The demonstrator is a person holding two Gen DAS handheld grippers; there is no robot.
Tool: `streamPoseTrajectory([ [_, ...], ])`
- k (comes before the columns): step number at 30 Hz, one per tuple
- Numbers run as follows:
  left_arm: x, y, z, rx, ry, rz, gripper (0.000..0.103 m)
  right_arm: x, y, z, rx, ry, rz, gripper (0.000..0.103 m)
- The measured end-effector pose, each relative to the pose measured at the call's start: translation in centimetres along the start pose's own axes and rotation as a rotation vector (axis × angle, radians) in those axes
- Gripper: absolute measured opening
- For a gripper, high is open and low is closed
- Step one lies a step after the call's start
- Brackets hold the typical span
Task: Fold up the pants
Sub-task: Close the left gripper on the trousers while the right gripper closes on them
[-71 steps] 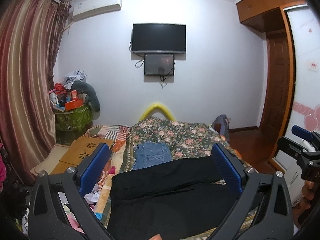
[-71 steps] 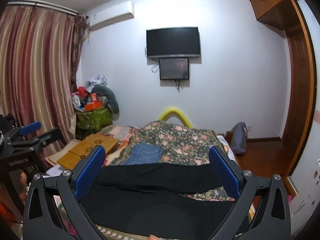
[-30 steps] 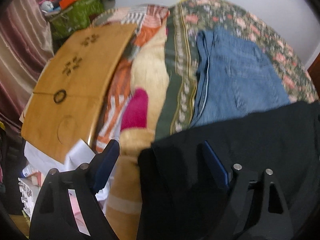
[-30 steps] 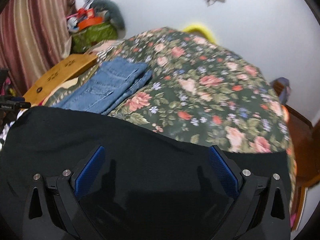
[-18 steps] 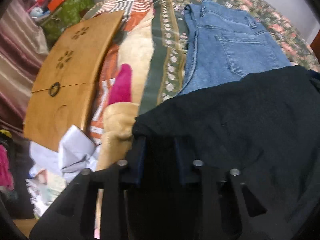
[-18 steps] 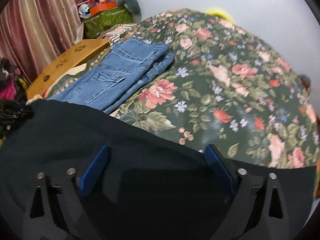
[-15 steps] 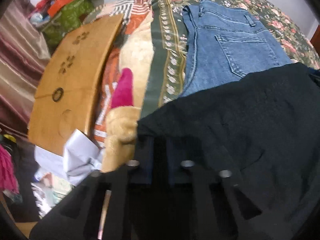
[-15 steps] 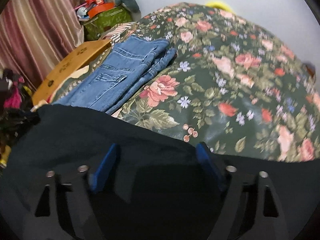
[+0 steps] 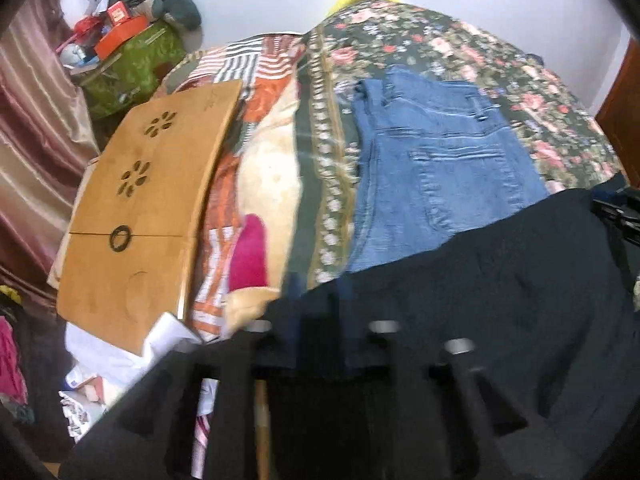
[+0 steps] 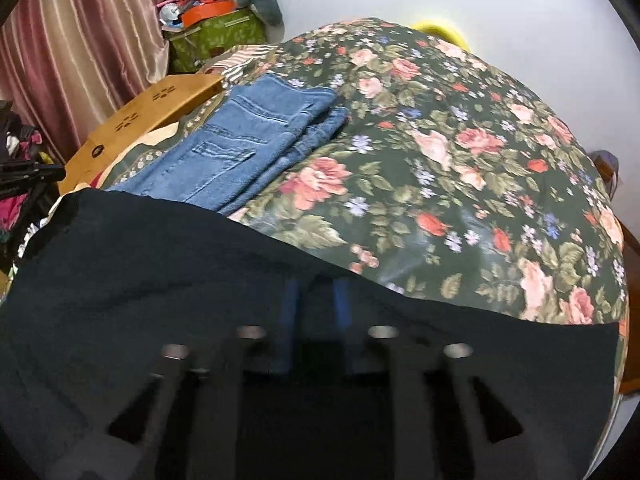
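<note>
Both the left gripper (image 9: 316, 300) and the right gripper (image 10: 314, 300) have their blue fingers (image 10: 289, 300) pinched together on the far edge of the black pants (image 10: 160, 280), which lie across the floral bed (image 10: 460, 160) with folded blue jeans (image 9: 432, 168) just beyond the fingertips.

folded jeans (image 9: 436, 168) on floral bedspread (image 10: 460, 184), wooden tray (image 9: 140, 208) beside.

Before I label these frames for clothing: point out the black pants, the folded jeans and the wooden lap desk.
black pants (image 10: 160, 272), right wrist view, on the spread fabric left of the fingers.
folded jeans (image 9: 436, 176), left wrist view, on the back pocket.
wooden lap desk (image 9: 148, 196), left wrist view, middle of the top.
</note>
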State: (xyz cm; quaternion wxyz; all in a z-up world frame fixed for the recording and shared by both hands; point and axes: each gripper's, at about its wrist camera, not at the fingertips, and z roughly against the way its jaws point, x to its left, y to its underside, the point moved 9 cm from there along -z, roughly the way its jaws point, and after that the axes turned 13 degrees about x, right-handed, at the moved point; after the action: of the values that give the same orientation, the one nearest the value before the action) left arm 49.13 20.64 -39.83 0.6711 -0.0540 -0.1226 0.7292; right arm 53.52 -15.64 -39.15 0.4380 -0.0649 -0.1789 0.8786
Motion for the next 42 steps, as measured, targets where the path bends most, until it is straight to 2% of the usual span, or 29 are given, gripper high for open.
streamPoseTrajectory([
  [1, 0.5, 0.1, -0.4, 0.005, -0.009, 0.012, 0.065, -0.2, 0.1, 0.1, -0.006, 0.000, -0.004, 0.078],
  [2, 0.9, 0.2, -0.9, 0.002, -0.007, 0.028, 0.073, -0.5, 0.1, -0.1, -0.006, -0.004, 0.004, 0.081],
  [4, 1.4, 0.7, -2.5, 0.035, 0.011, 0.045, 0.074, -0.6, 0.1, -0.6, 0.005, -0.012, 0.038, 0.085],
  [6, 1.6, 1.4, -5.3, 0.130, 0.044, 0.054, 0.075, -1.3, -0.2, -1.1, -0.011, 0.007, 0.033, 0.103],
  [8, 1.5, 2.0, -7.1, 0.172, 0.082, 0.074, 0.074, -1.4, -0.3, -2.0, 0.008, -0.033, 0.019, 0.102],
  [10, 1.1, 2.2, -7.3, 0.131, 0.058, 0.042, 0.071, -1.7, 0.1, -3.1, 0.062, -0.124, -0.074, 0.101],
  [11, 0.8, 2.3, -7.1, 0.112, 0.045, 0.021, 0.063, -1.9, 0.1, -3.3, 0.058, -0.142, -0.109, 0.100],
  [12, 0.7, 2.4, -6.8, 0.102, 0.027, 0.020, 0.051, -1.7, 0.1, -3.3, 0.050, -0.131, -0.097, 0.094],
  [13, 0.9, 2.5, -6.4, 0.091, -0.022, 0.035, 0.041, -1.2, 0.1, -3.0, 0.038, -0.125, -0.071, 0.089],
  [14, 1.0, 2.5, -6.1, 0.089, -0.066, 0.043, 0.026, -0.8, 0.0, -2.8, 0.030, -0.135, -0.064, 0.077],
  [15, 1.0, 2.5, -5.8, 0.089, -0.092, 0.036, 0.021, -0.6, 0.0, -2.7, 0.031, -0.135, -0.076, 0.072],
  [16, 0.7, 2.5, -5.4, 0.082, -0.106, 0.030, 0.019, -0.4, 0.1, -2.6, 0.028, -0.128, -0.089, 0.070],
  [17, 0.4, 2.5, -5.0, 0.072, -0.131, 0.023, 0.017, -0.2, 0.1, -2.6, 0.025, -0.118, -0.101, 0.063],
  [18, 0.2, 2.3, -4.5, 0.061, -0.153, 0.018, 0.008, 0.1, 0.1, -2.6, 0.025, -0.108, -0.106, 0.051],
  [20, -0.2, 2.0, -3.3, 0.033, -0.164, 0.022, 0.009, 1.0, 0.1, -2.3, 0.025, -0.081, -0.111, 0.036],
  [23, 0.0, 1.5, -0.8, -0.026, -0.142, 0.036, 0.009, 2.1, -0.1, -2.1, 0.024, 0.009, -0.024, 0.012],
  [26, 0.1, 0.8, 1.7, -0.078, -0.147, 0.040, 0.009, 2.7, -0.4, -2.0, 0.037, 0.086, 0.030, 0.008],
  [29, 0.7, 0.1, 3.3, -0.103, -0.141, 0.045, 0.009, 2.4, -0.4, -1.4, 0.023, 0.118, 0.028, 0.007],
  [34, 0.8, -1.4, 5.0, -0.136, -0.122, 0.053, 0.007, 1.0, -0.6, 1.7, -0.062, 0.171, -0.026, 0.006],
  [36, 0.6, -2.2, 5.8, -0.161, -0.142, 0.053, 0.004, 0.3, -1.1, 3.8, -0.114, 0.223, -0.042, 0.006],
  [40, -0.1, -3.0, 6.8, -0.178, -0.067, 0.056, 0.004, 0.2, -1.3, 7.0, -0.166, 0.205, -0.089, 0.006],
  [42, -0.3, -2.7, 7.2, -0.185, -0.053, 0.053, 0.004, 0.9, -0.5, 8.5, -0.187, 0.215, -0.073, 0.006],
])
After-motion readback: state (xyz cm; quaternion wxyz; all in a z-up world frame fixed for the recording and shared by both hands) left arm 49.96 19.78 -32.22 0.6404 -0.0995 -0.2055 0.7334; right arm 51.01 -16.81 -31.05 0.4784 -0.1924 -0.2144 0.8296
